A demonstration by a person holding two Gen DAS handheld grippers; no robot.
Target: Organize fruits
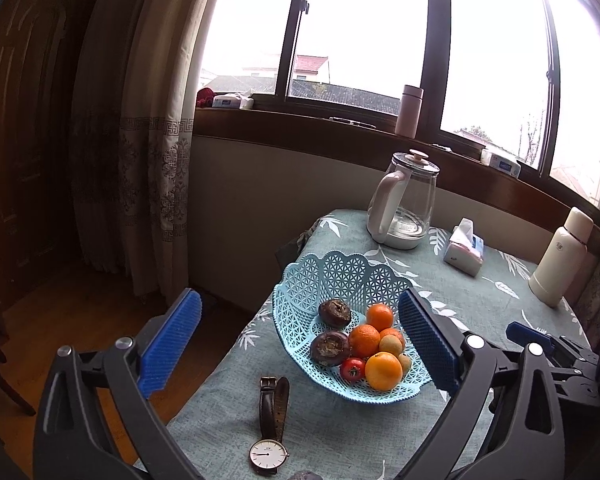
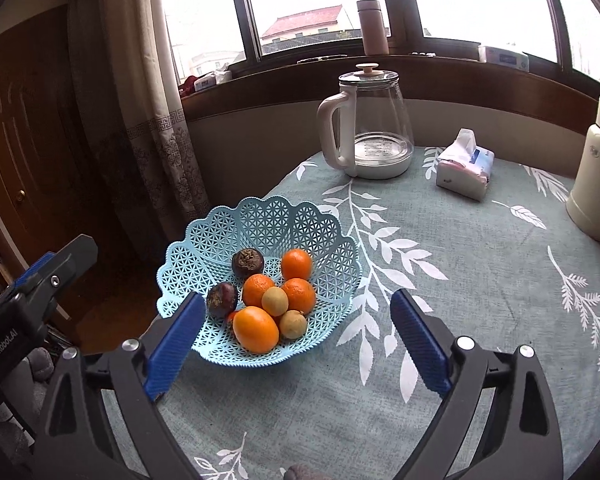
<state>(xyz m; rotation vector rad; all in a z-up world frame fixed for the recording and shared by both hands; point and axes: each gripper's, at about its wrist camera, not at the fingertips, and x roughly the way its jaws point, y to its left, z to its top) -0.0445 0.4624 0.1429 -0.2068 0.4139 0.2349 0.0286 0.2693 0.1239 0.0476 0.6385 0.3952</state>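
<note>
1. The fruits sit heaped in the blue lattice basket on the tabletop: four oranges, the nearest orange at the front rim, two dark round fruits, two small tan ones and a red one
2. The basket lies ahead of and below both tools, a little left of the right tool and between the pads of the left tool
3. Both tools are spread wide and hold nothing
4. Both hover above the tabletop, tilted down; neither looks clearly nearer
5. No loose fruit shows; the task looks about done
</note>
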